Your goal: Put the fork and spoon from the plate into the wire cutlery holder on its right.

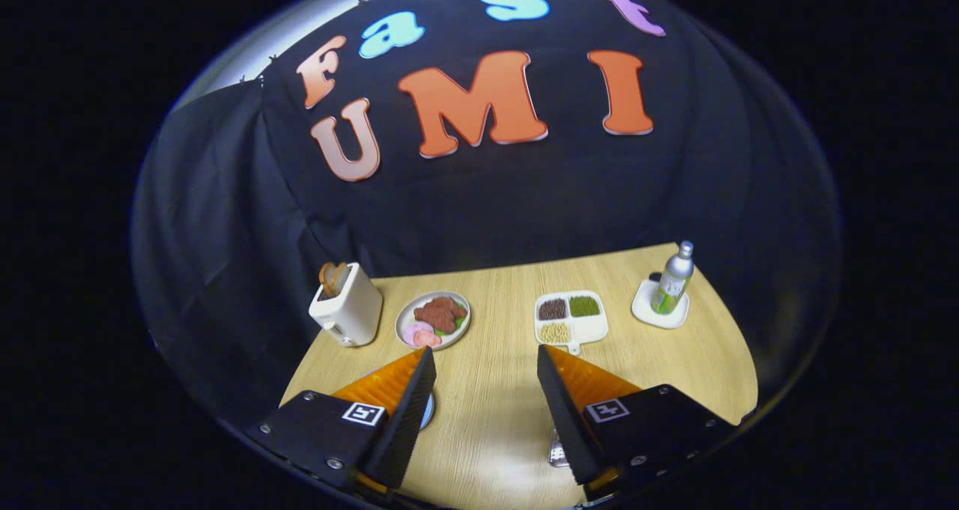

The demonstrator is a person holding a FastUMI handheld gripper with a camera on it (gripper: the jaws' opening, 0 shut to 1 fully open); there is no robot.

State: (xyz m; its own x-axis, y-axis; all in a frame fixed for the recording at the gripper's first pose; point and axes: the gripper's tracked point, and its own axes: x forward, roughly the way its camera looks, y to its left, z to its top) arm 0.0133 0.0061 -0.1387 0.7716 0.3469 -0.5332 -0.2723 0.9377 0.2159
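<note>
My gripper [485,353] hangs open high above the wooden table [487,420], with nothing between its widely spread fingers. A thin pale-blue sliver of a plate rim [428,414] peeks out from behind the left finger [408,405]. A small piece of metal wire [557,450], probably the cutlery holder, shows beside the right finger [562,405]. The fingers hide the rest of both, along with whatever lies on the plate.
Beyond the fingers stand a white toaster [346,306] holding bread, a plate of meat and vegetables [433,319], a white divided tray of beans [571,317], and a silver bottle [673,279] on a white coaster [646,308]. Black cloth walls the table's far side.
</note>
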